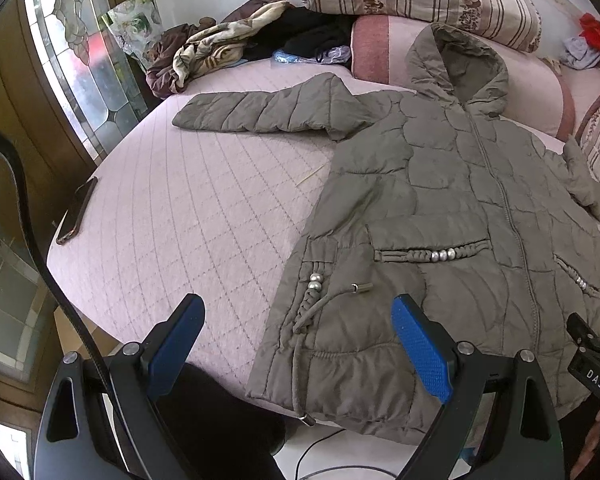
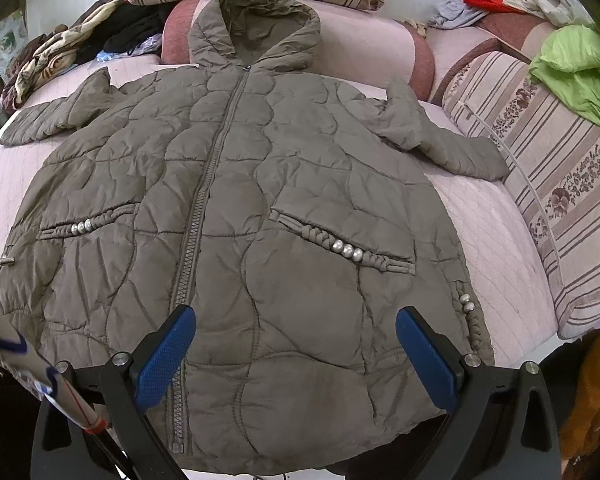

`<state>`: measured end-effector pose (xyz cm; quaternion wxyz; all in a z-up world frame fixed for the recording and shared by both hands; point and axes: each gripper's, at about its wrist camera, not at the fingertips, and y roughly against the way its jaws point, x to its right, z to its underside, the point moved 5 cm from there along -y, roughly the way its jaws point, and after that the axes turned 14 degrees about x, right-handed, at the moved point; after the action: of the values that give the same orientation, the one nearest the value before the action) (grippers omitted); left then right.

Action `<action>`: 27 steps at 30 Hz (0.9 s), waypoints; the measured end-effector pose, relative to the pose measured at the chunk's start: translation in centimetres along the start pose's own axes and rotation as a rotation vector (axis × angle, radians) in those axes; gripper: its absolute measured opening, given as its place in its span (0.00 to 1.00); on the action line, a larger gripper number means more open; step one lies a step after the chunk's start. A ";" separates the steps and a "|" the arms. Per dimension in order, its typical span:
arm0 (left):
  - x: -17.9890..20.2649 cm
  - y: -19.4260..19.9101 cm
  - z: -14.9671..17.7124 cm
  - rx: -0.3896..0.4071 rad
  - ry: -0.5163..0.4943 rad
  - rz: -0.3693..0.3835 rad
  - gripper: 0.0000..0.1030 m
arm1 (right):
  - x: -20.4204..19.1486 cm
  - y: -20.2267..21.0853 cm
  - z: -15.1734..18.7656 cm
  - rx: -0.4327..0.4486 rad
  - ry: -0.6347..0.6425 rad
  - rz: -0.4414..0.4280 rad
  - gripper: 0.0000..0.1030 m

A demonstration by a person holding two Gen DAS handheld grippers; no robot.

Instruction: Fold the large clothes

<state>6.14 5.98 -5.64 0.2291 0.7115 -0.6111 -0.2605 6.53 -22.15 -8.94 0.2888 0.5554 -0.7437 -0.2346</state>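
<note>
1. The jacket (image 2: 260, 208), an olive quilted one with a hood, lies flat and front-up on the bed (image 1: 172, 216), zipped closed, its hem toward the cameras.
2. Its hood (image 2: 256, 28) rests against a pink bolster (image 2: 364, 52); both sleeves are spread out to the sides.
3. The left sleeve (image 1: 260, 110) stretches across the pink quilted cover; the right sleeve (image 2: 440, 136) reaches toward a striped cushion (image 2: 560, 184).
4. The left tongs (image 1: 300, 344) are released, spread wide over the jacket's left hem corner, holding nothing.
5. The right tongs (image 2: 296, 352) are likewise spread wide over the lower front near the zip, holding nothing.
6. A phone (image 1: 78, 210) lies at the bed's left edge.
7. Crumpled clothes (image 1: 216, 52) are heaped at the far left, and a green cloth (image 2: 580, 68) lies on the cushion.
</note>
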 end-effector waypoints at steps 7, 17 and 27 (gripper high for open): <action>-0.6 -0.7 0.4 -0.019 0.008 0.003 0.91 | -0.8 0.0 0.1 -0.004 0.012 -0.003 0.99; -1.2 -1.0 0.7 -0.029 0.015 -0.008 0.91 | -1.7 0.0 0.2 -0.010 0.017 -0.013 0.99; -0.1 -1.4 1.3 -0.036 -0.043 0.029 0.91 | -1.0 -0.1 0.6 -0.010 -0.010 -0.011 0.99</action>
<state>6.36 6.30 -7.53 0.2325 0.6927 -0.6211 -0.2833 6.39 -21.21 -9.55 0.2866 0.5567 -0.7410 -0.2426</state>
